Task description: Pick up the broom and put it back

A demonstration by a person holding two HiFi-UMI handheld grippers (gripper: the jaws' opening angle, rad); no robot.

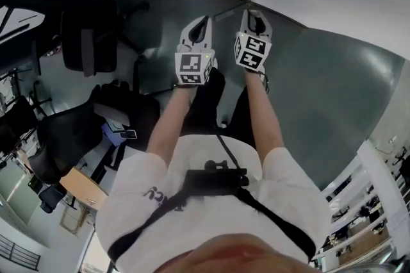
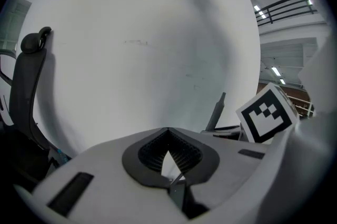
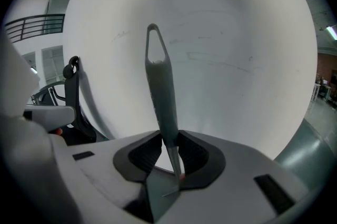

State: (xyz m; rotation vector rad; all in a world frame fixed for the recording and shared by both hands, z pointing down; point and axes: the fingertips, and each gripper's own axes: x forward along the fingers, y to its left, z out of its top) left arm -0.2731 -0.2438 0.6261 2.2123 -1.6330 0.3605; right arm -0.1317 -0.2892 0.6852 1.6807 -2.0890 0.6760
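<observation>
**Broom in the right hand, loop end toward the wall**

We hold the grey plastic broom (image 3: 160, 91) in the right hand-held gripper (image 3: 168, 136), whose jaws pinch its tapered handle from both sides. The handle's long axis runs straight out along the gripper's own line, away from us. It ends in an open hanging loop (image 3: 152, 41) on the far side, in front of the plain white wall (image 3: 237, 60). The brush end must lie on the near side of the jaws, and no view shows it.

The left hand-held gripper (image 2: 168, 131) sits just to the left of the right one. Its jaws are pressed together at the tips with nothing between them. From there the handle stands to its right, near but apart. Both point forward and somewhat down over the grey floor (image 1: 320, 86), and a black office chair (image 2: 26, 86) stands well off to the left.

We judge that the right hand alone carries the broom and is the one to set it back. The move turns on bringing the far loop end to the wall. The left hand is near enough to steady the handle.
</observation>
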